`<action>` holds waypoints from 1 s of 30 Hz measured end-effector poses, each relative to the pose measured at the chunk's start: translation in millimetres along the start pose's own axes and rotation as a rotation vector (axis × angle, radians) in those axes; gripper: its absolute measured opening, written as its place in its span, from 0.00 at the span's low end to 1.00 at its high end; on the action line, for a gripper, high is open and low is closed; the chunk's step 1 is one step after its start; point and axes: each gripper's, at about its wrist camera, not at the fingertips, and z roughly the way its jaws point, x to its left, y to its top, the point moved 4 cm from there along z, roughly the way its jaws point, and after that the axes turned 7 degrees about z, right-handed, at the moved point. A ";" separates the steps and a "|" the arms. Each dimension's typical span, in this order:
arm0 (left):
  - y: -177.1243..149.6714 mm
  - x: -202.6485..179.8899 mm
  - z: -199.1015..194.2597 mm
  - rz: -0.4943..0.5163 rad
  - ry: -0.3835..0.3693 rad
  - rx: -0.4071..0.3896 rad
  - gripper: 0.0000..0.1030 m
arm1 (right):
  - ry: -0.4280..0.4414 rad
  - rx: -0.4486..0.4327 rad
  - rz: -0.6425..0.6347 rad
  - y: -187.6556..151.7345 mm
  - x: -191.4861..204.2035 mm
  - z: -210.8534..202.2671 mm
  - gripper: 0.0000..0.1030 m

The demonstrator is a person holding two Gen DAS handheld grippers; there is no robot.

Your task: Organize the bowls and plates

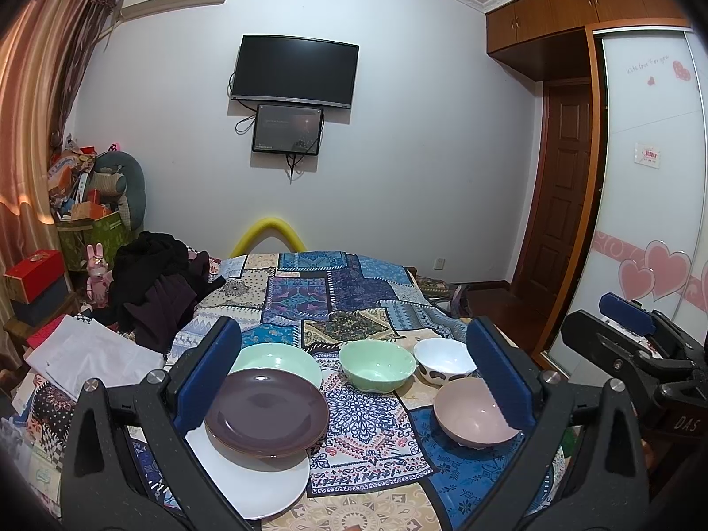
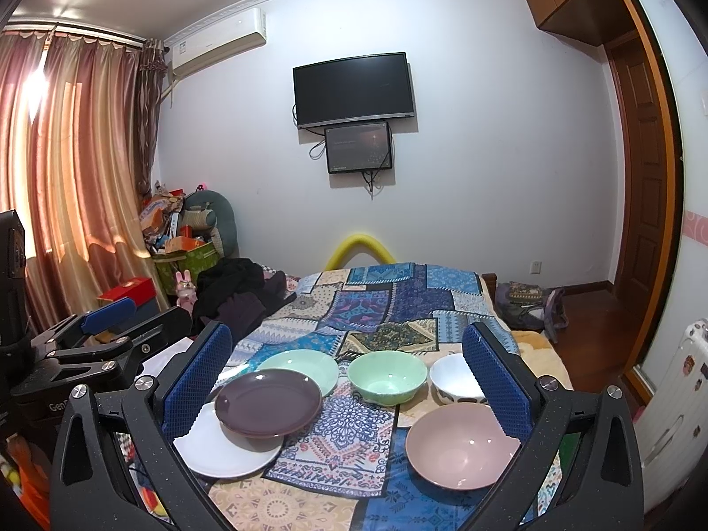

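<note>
Fingers of left gripper (image 1: pixel 354 380) and right gripper (image 2: pixel 349 385) spread wide, empty. Purple plate (image 2: pixel 268 408) rested on white plate (image 2: pixel 221 451); rigid, glossy, likely slippery, breakable; grip at rim.

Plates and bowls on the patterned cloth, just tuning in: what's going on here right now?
Nothing is being held yet. Both tongs, left and right, hang open above the cloth. On the left side a purple plate sits on a white plate, overlapping a green plate behind it. A green bowl, a white bowl and a pink bowl stand separately on the right, not stacked.
</note>
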 end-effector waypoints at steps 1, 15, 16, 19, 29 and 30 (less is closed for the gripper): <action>0.1 0.5 -0.2 0.000 -0.001 0.000 1.00 | 0.001 0.000 0.001 -0.1 -0.1 0.0 1.00; -4.4 9.4 8.3 -0.005 0.011 0.013 1.00 | 0.003 0.059 -0.006 -11.8 6.5 26.4 1.00; -6.1 12.0 9.9 -0.007 0.012 0.018 1.00 | 0.004 0.066 -0.009 -13.3 8.1 29.3 1.00; -10.2 20.3 17.4 -0.011 0.009 0.040 1.00 | 0.012 0.092 -0.018 -18.7 14.0 41.1 1.00; -33.4 64.4 56.8 -0.062 -0.017 0.140 1.00 | 0.041 0.193 -0.027 -42.9 26.5 85.5 1.00; -36.9 70.1 62.3 -0.062 -0.017 0.156 1.00 | 0.044 0.212 -0.025 -45.9 27.5 92.2 1.00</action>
